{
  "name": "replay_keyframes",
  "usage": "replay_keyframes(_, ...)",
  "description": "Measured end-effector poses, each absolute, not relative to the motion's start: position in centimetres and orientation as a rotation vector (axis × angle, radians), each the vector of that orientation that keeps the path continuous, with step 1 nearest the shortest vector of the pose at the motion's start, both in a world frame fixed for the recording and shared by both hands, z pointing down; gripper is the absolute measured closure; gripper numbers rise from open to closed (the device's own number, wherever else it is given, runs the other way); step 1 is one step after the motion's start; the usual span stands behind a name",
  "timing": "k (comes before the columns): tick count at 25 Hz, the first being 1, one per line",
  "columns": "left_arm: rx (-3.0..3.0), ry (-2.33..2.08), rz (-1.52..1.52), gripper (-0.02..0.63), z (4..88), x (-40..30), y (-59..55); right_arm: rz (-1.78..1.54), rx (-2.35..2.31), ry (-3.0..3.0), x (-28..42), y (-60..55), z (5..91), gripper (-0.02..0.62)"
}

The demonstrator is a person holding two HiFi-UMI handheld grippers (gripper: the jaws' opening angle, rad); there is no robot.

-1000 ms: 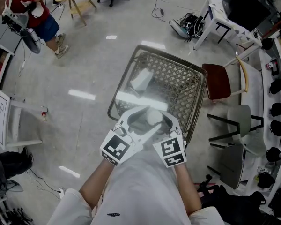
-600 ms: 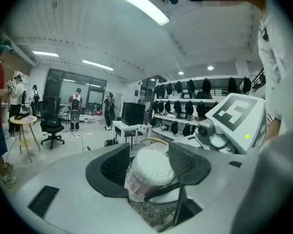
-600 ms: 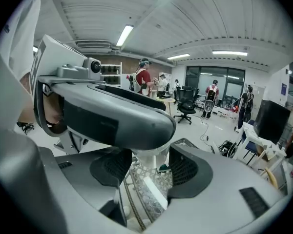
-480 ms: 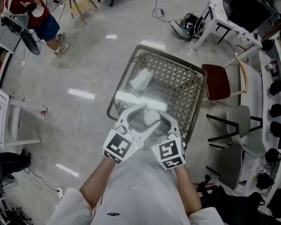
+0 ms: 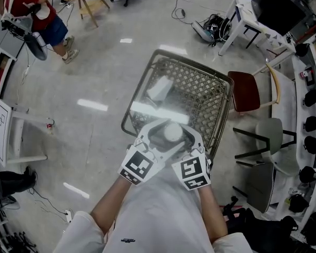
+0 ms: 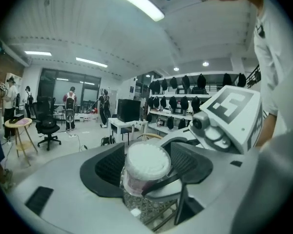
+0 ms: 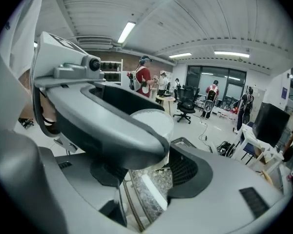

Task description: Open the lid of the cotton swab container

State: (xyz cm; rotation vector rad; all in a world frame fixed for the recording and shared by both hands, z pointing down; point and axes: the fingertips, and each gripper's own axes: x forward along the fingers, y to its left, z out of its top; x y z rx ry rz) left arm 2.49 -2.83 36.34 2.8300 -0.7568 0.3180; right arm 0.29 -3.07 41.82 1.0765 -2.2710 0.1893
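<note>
- The cotton swab container (image 5: 173, 132) is held in the air at the middle of the head view. It is above the near rim of the wire basket (image 5: 200, 91), and the rest of the basket lies at 12 o'clock from it.
- The jaws of both grippers cross around the container. The left marker cube (image 5: 139, 165) is at 7 o'clock from it and the right marker cube (image 5: 192, 171) at 5 o'clock.
- The right gripper (image 7: 149, 165) pinches the container. Its two dark pads press on the clear body from both sides, and the container stands upright with its white round top above them.
- The left gripper (image 6: 147, 152) has its fingers spread, and they have just been opening. The container stands between them with the pads just beside its body, but they do not clamp it.
- In the left gripper view the top looks white and a little rough. I cannot tell whether this is the lid or the swab heads.
- Compared with one second ago, the left marker cube has shifted a little toward 3 o'clock, so it is closer to the right marker cube.
- The white top shows brighter and rounder in the head view than before.
- The right marker cube and the basket are where they were.
</note>
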Motion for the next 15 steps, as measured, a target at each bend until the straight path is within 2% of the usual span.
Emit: replay_keyframes(15,2.854,-0.87,0.29,0.344,35.5,1.9,-3.1,0.212,1.032,-2.316,-0.4,-2.9,40.9,0.368)
